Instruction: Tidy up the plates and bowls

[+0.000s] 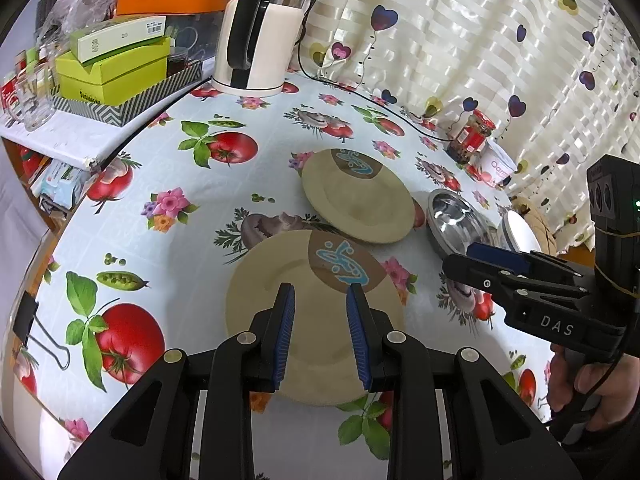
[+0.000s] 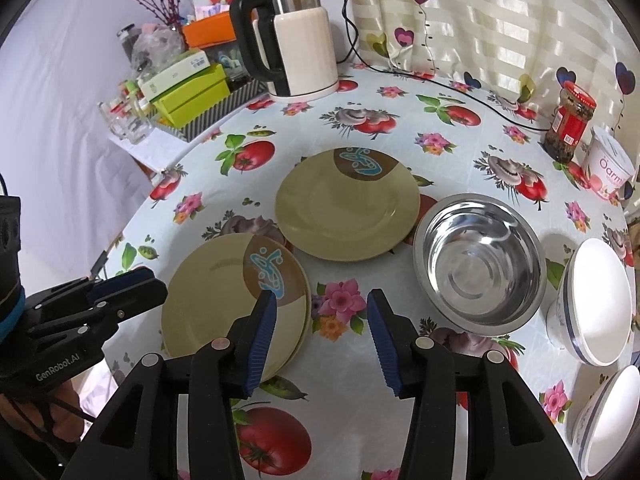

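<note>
Two tan plates with a brown-and-blue patch lie stacked at the near left (image 2: 216,300), the upper one slightly offset. A third tan plate (image 2: 348,208) lies behind them, beside a steel bowl (image 2: 480,260). Two white bowls (image 2: 596,300) (image 2: 608,420) stand at the right. My right gripper (image 2: 322,320) is open just right of the stack, its left pad over the rim. My left gripper (image 1: 320,320) hovers open over the near plate (image 1: 272,280), nothing between its pads. Each gripper also shows in the other's view: right gripper (image 1: 466,264), left gripper (image 2: 154,286).
A white kettle (image 2: 300,48) with a black cable stands at the back of the table. A red-lidded jar (image 2: 570,124) and a yoghurt tub (image 2: 608,168) sit at the back right. Green boxes (image 2: 188,88) fill a shelf beyond the left table edge. A curtain hangs behind.
</note>
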Tool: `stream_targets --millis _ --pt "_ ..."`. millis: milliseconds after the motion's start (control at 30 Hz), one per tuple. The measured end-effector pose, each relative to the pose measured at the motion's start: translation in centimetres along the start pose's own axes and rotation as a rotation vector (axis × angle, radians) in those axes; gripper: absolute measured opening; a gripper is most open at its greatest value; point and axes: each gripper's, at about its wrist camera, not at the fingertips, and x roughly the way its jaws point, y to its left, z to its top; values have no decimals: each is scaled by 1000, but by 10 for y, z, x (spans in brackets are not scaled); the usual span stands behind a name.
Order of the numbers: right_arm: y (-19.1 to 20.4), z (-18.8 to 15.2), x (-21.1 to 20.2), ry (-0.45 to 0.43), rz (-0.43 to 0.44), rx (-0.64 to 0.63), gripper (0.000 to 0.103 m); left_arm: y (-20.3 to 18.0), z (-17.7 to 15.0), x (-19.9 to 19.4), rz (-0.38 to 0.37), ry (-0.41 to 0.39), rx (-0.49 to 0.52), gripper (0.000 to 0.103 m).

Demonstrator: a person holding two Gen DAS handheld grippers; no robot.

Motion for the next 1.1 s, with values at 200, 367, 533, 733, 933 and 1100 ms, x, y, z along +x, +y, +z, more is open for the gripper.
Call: stream_targets --millis 200,367,533,733,933,1100 --pt "-4 4 0 -5 6 -4 47 -6 6 4 -5 1 5 28" --pt "-6 10 0 -12 7 -7 47 -7 14 10 -15 6 7 28" --pt "-9 18 0 -17 -5 -13 47 -7 22 17 -28 10 2 28" --pt "-14 30 3 -27 -12 -15 47 -7 34 25 -27 11 -4 28" --pt "-21 42 9 -28 -7 -16 47 -4 43 36 -30 22 -21 28" --pt "-27 51 17 -21 -1 -16 47 -1 51 46 -31 32 -34 28"
